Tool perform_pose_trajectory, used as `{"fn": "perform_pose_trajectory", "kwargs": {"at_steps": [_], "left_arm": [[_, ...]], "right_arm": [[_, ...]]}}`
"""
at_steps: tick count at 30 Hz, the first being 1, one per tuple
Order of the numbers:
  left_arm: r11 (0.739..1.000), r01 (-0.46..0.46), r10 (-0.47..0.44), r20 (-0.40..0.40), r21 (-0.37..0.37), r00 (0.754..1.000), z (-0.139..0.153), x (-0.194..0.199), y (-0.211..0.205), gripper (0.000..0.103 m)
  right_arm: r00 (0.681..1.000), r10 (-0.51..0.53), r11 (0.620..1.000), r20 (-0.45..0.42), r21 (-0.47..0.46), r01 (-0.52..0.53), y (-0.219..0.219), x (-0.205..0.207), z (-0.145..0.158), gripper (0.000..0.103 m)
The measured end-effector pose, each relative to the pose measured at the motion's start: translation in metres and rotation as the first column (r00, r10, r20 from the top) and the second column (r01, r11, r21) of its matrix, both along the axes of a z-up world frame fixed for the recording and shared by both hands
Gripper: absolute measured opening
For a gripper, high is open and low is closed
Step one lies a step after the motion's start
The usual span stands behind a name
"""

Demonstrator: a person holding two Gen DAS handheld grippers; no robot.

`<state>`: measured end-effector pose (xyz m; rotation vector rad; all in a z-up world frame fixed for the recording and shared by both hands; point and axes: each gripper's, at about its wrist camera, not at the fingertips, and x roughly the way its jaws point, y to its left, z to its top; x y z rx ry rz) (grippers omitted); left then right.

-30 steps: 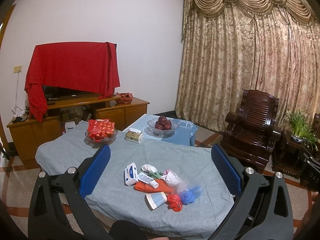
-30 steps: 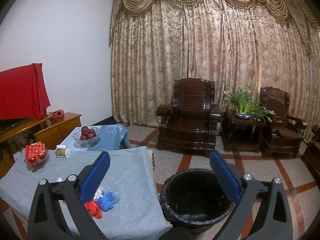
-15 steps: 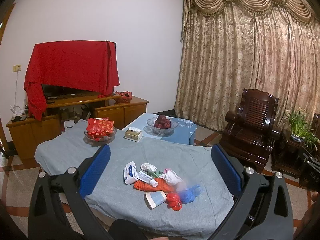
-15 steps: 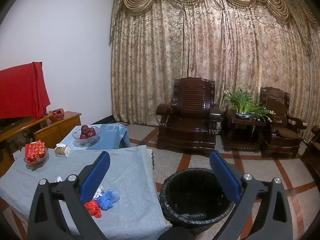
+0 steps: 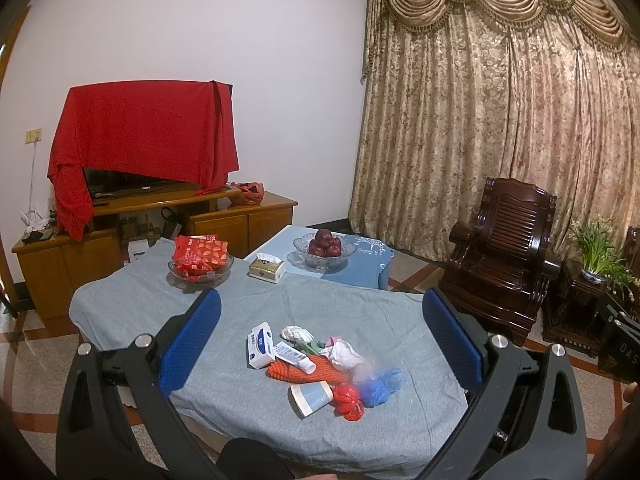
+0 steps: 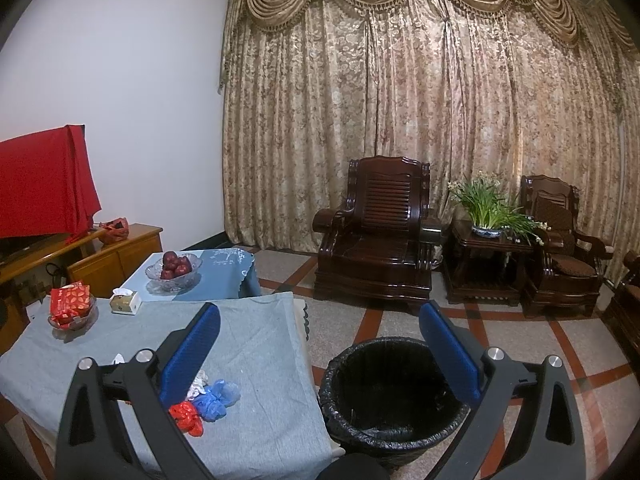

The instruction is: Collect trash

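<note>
My left gripper (image 5: 320, 344), jaws wide and empty, is nearer: the heap of mixed wrappers and crumpled bags (image 5: 320, 364) lies at six o'clock.

A heap of trash (image 5: 320, 364) is lying on the near part of the table (image 5: 240, 400), with a tissue box (image 5: 267, 268) and two bowls sitting behind it. The lined bin (image 6: 394, 396) is standing on the floor just right of the table, armchairs (image 6: 376, 240) sitting behind it
</note>
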<state>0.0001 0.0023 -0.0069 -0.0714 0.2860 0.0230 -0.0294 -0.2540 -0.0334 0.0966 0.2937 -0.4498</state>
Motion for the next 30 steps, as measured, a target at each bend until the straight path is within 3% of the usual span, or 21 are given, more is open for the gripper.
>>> {"fn": "perform_pose_trajectory", "kwargs": {"at_steps": [25, 30], "left_arm": [[1.0, -0.008, 0.008, -0.015, 0.0, 1.0, -0.004, 0.004, 0.0, 0.098], [0.999, 0.011, -0.009, -0.052, 0.039, 0.999, -0.014, 0.011, -0.006, 0.098]], "right_arm": [[1.0, 0.003, 1.0, -0.004, 0.0, -0.003, 0.001, 0.001, -0.001, 0.097], [0.999, 0.035, 0.999, -0.033, 0.01, -0.035, 0.001, 0.011, -0.003, 0.097]]}}
